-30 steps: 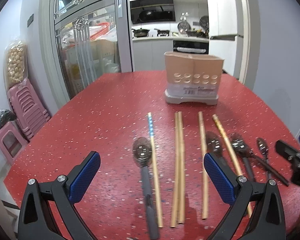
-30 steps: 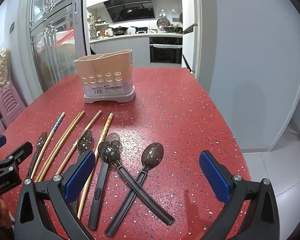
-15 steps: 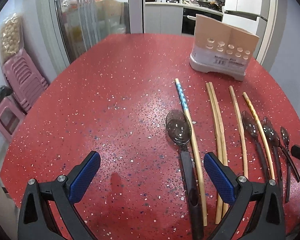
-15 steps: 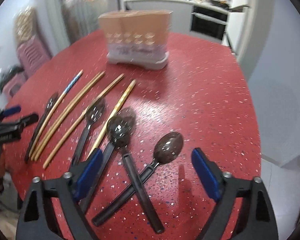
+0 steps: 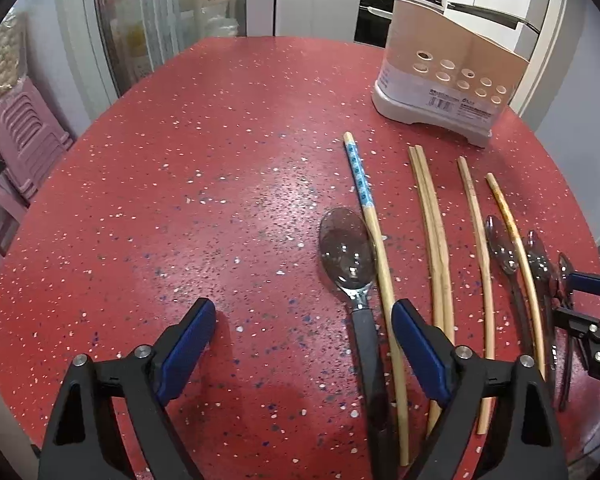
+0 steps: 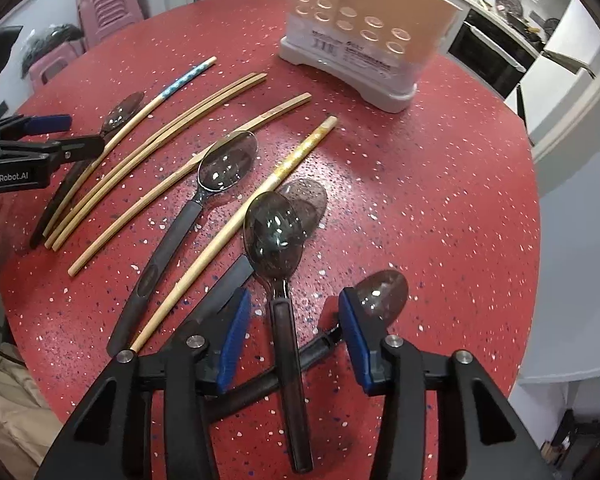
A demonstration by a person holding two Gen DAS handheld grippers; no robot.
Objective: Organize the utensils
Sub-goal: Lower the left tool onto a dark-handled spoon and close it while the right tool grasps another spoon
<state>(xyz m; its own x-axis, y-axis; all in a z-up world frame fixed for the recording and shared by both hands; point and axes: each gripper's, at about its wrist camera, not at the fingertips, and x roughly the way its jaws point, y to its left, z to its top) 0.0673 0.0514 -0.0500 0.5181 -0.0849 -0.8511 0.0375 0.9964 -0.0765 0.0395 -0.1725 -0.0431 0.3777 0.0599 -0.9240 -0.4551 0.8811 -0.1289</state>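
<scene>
Spoons and chopsticks lie in a row on a red speckled table (image 5: 180, 160), in front of a beige utensil holder (image 6: 364, 32). The right gripper (image 6: 292, 332) is wide open, straddling a dark spoon (image 6: 276, 236). The left gripper (image 5: 304, 332) is also wide open, holding nothing, just beside another spoon (image 5: 346, 248) and a blue-patterned chopstick (image 5: 360, 176).

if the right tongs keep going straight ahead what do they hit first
Most likely the dark spoon lying between the open right tongs: its handle runs straight down their line, crossed over another spoon's handle. Height above it is hard to judge.
</scene>
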